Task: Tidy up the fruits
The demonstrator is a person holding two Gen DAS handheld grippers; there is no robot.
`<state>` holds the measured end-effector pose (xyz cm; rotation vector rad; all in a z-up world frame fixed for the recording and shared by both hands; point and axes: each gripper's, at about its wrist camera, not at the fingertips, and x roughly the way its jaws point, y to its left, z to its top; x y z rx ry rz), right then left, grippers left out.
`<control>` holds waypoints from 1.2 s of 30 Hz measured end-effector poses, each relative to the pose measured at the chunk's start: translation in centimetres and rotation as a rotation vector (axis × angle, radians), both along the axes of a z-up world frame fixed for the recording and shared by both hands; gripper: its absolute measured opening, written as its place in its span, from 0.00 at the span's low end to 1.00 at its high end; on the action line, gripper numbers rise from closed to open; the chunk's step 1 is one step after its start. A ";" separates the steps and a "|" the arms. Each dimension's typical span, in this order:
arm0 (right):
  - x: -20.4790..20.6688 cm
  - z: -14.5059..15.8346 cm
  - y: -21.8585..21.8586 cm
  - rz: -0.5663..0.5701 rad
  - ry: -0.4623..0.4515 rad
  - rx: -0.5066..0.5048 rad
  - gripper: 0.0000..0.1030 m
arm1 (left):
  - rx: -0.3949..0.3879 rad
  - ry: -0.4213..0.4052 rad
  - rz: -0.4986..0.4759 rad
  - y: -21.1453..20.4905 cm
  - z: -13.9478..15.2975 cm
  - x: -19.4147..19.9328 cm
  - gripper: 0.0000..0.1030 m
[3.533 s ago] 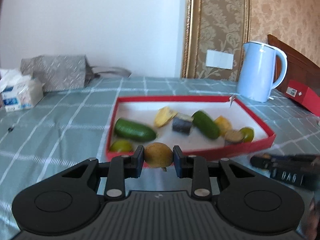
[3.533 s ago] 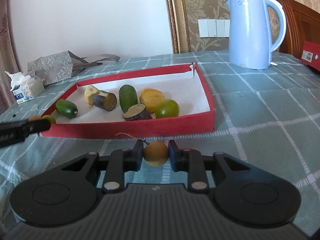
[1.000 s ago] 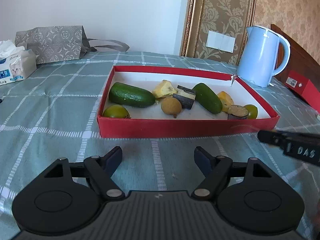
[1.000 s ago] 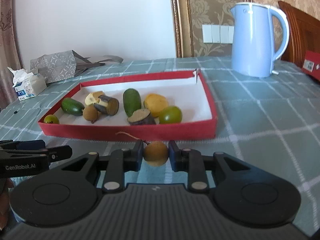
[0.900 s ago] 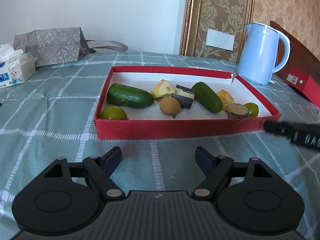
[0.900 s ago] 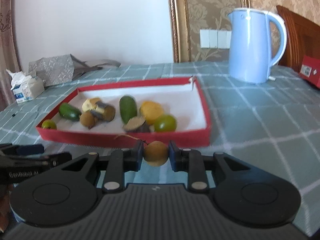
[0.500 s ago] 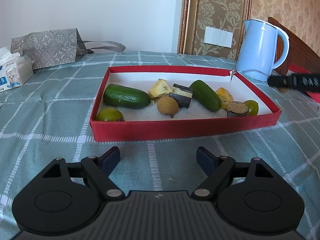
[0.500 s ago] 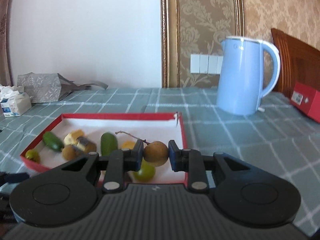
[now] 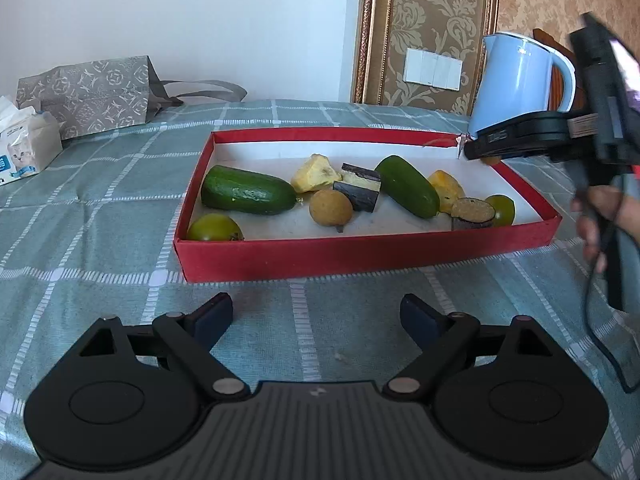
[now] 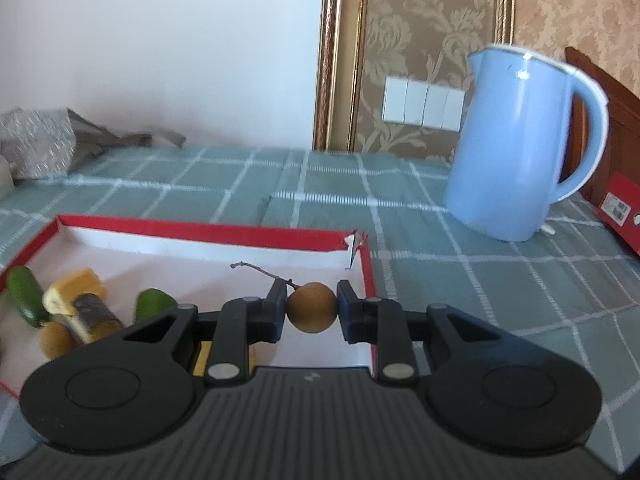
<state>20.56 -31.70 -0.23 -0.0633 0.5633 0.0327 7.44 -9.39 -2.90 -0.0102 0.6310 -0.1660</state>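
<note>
A red tray (image 9: pixel 360 254) with a white floor lies on the checked cloth. In it are a cucumber (image 9: pixel 248 196), a brown longan (image 9: pixel 331 208), yellow chunks, dark cut pieces, a second green fruit (image 9: pixel 408 186) and green limes. My left gripper (image 9: pixel 316 316) stays in front of the tray's near wall, its jaws opening with nothing between them. My right gripper (image 10: pixel 312 312) is shut on a second brown longan (image 10: pixel 312 307) with a thin stem and hovers over the tray's (image 10: pixel 224 234) far right corner. From the left wrist view the right gripper (image 9: pixel 476 150) shows above that corner.
A light blue kettle (image 9: pixel 516 84) stands behind the tray's right end, close to the right gripper. A red box (image 10: pixel 620 212) lies at the far right. A patterned grey bag (image 9: pixel 88 92) and a tissue pack (image 9: pixel 24 144) sit at the back left. A person's hand (image 9: pixel 600 216) holds the right gripper.
My right gripper has carried its longan from in front of the tray up and forward over the tray's far right corner. The left gripper's jaws have spread a little wider; it has stayed in place.
</note>
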 end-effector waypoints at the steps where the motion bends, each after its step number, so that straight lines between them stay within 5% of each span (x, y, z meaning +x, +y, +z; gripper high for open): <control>1: 0.6 -0.3 0.0 0.000 0.013 0.002 0.25 | 0.001 0.000 -0.001 0.0 0.0 0.0 0.89; 11: 4.0 -1.9 -0.2 -0.008 0.099 0.014 0.25 | 0.010 0.007 -0.014 -0.3 -0.1 0.1 0.94; 12: 4.0 -1.8 -0.3 -0.003 0.103 0.022 0.29 | 0.011 0.007 -0.014 -0.3 -0.1 0.1 0.94; 13: 3.8 -1.7 -0.4 -0.006 0.098 0.023 0.43 | 0.010 0.007 -0.014 -0.3 -0.1 0.1 0.94; 16: 3.2 -1.4 -0.3 -0.003 0.062 0.028 0.57 | 0.010 0.007 -0.016 -0.3 -0.1 0.1 0.95; 21: 1.3 -0.2 -0.6 0.000 0.003 0.042 0.59 | 0.012 0.007 -0.016 -0.3 -0.1 0.1 0.95; 25: -2.7 1.0 -1.7 0.056 -0.030 0.065 0.79 | 0.015 0.008 -0.016 -0.3 -0.1 0.1 0.95; 31: -12.4 1.5 -2.2 0.200 -0.060 0.073 0.93 | 0.035 0.013 -0.022 -0.7 -0.2 0.2 0.97; 36: -18.4 0.5 -0.3 0.336 -0.069 -0.043 0.97 | 0.078 0.017 -0.014 -1.3 -0.3 0.2 0.98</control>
